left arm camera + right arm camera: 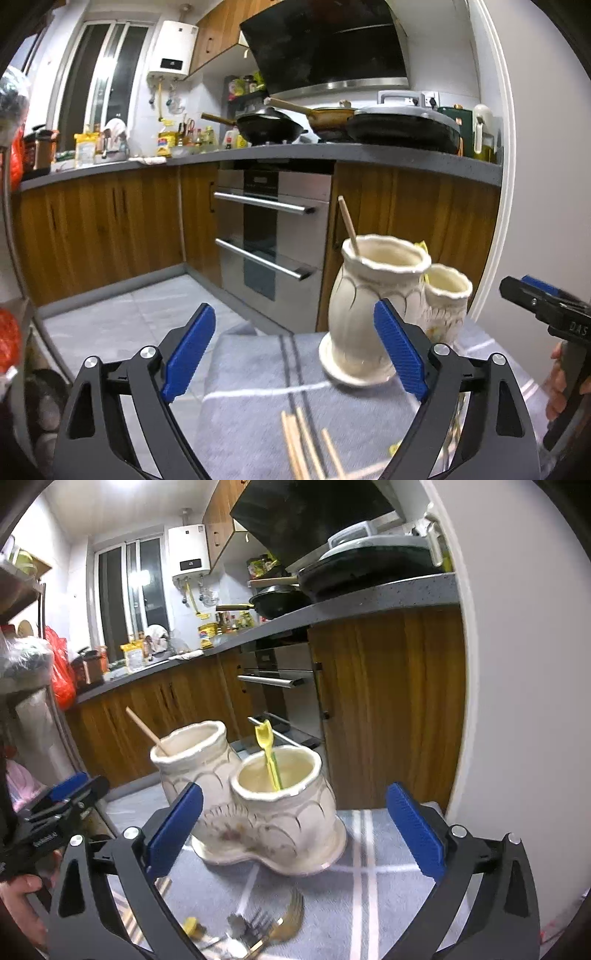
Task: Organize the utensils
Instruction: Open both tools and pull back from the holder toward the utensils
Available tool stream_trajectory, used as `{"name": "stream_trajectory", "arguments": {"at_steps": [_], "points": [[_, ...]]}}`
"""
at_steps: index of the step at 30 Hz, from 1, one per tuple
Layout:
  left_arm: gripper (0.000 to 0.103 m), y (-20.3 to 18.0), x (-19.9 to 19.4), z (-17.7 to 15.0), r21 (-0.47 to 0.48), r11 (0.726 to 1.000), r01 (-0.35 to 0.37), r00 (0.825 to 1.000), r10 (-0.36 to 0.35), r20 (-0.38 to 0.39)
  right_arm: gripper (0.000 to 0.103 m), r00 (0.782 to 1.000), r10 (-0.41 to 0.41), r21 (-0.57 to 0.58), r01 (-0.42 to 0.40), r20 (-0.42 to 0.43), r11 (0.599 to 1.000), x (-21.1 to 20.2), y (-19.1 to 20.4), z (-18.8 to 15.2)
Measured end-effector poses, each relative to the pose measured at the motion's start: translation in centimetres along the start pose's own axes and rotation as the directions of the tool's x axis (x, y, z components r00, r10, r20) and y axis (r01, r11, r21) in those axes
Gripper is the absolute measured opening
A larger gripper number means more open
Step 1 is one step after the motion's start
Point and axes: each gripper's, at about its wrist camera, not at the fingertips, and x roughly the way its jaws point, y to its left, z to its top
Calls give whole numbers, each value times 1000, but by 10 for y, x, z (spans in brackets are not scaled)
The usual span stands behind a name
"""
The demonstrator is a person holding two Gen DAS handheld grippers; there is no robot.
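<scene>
Two claws, both spread, empty: left claw [295, 354], right claw [295, 834]. Chopsticks [299, 446] on grey cloth [251, 406] on table; one chopstick [147, 731] in left ceramic pot [195, 760], yellow fork [269, 753] in right pot [284, 794]. Metal forks [258, 926] lie near right claw.

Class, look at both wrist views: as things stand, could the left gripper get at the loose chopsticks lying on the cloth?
Probably yes. The left gripper is open and empty, and the chopsticks lie uncovered on the cloth just below its fingers. The ceramic holder stands farther back, out of the way.
</scene>
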Motion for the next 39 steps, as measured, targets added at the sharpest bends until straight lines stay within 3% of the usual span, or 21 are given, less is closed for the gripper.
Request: {"name": "stream_trajectory", "arguments": {"at_steps": [2, 6, 12, 21, 31, 39], "points": [[89, 1, -4, -8, 2, 1000, -5, 1000, 5, -20, 98, 1000, -13, -22, 13, 0, 1000, -6, 4, -7], [93, 3, -3, -28, 19, 1000, -21, 994, 23, -103, 98, 997, 10, -41, -14, -77, 999, -8, 8, -25], [93, 7, 5, -57, 87, 995, -51, 960, 73, -269, 98, 985, 18, -7, -19, -171, 1000, -15, 3, -47], [93, 12, -10, -79, 94, 995, -41, 935, 71, -347, 98, 946, 18, 18, -13, -324, 1000, -13, -2, -76], [90, 23, -3, -96, 94, 994, -60, 882, 97, -462, 98, 934, 5, -21, -14, -356, 1000, -8, 6, -83], [83, 19, -1, -96, 84, 996, -27, 880, 63, -471, 98, 931, 11, -30, -23, -364, 999, -6, 7, -84]]}}
